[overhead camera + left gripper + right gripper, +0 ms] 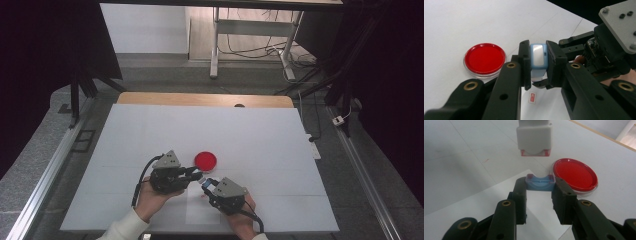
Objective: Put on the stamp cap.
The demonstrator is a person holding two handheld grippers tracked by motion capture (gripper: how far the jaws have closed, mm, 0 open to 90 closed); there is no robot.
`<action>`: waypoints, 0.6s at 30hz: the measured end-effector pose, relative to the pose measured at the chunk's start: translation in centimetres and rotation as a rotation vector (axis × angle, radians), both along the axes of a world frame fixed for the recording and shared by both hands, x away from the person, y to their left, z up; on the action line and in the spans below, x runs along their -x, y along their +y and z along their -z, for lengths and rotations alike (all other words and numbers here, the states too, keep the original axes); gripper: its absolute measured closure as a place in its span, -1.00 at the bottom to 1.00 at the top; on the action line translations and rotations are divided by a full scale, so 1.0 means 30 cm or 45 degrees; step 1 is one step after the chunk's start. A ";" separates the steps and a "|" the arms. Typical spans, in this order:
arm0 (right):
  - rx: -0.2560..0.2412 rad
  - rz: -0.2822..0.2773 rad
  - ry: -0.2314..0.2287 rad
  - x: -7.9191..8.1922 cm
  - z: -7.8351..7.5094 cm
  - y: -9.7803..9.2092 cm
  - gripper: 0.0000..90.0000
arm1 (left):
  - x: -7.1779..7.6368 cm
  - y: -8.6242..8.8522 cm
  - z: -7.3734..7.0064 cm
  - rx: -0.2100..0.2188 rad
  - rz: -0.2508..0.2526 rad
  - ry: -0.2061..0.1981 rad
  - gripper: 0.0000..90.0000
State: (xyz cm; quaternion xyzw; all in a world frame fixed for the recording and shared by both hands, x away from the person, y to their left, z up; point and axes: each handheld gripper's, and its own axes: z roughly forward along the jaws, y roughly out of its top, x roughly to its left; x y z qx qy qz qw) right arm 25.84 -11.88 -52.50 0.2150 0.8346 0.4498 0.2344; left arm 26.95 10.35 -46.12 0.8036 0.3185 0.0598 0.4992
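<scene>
Between the two grippers, near table edge: small two-part plastic item, parts held separately.

Left gripper [538, 65] jaws pinch a pale blue rectangular plastic body with a glossy white face [538, 58], lifted off the white table sheet [150, 135]. Right gripper [539, 185] jaws clamp a small blue curved plastic cap [540, 182] at their tips; the body hangs just beyond that cap, apart from it. A round red-lidded clear plastic dish [205, 160] lies flat just beyond both grippers' tips, untouched.
</scene>
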 end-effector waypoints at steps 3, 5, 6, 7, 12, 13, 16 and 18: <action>-0.002 0.002 -0.005 0.002 0.000 0.000 0.45 | -0.001 -0.008 0.003 0.001 -0.003 0.001 0.67; -0.006 0.004 -0.010 0.002 0.000 -0.001 0.45 | 0.000 -0.011 0.004 0.001 -0.004 0.002 0.67; -0.005 0.007 -0.014 0.002 -0.001 -0.002 0.45 | 0.000 -0.012 0.004 0.002 -0.003 0.002 0.67; -0.005 0.006 -0.013 0.002 -0.002 -0.003 0.45 | 0.000 -0.012 0.005 0.002 -0.005 0.002 0.67; -0.014 0.020 -0.031 0.003 -0.005 -0.008 0.45 | -0.003 -0.016 0.009 0.006 -0.008 0.009 0.67; -0.015 0.022 -0.034 0.004 -0.006 -0.008 0.45 | -0.003 -0.017 0.010 0.004 -0.009 0.008 0.67; -0.012 0.027 -0.041 0.006 -0.007 -0.008 0.45 | -0.002 -0.019 0.011 0.005 -0.011 0.008 0.68; -0.015 0.028 -0.043 0.007 -0.006 -0.008 0.45 | -0.002 -0.021 0.011 0.005 -0.013 0.008 0.67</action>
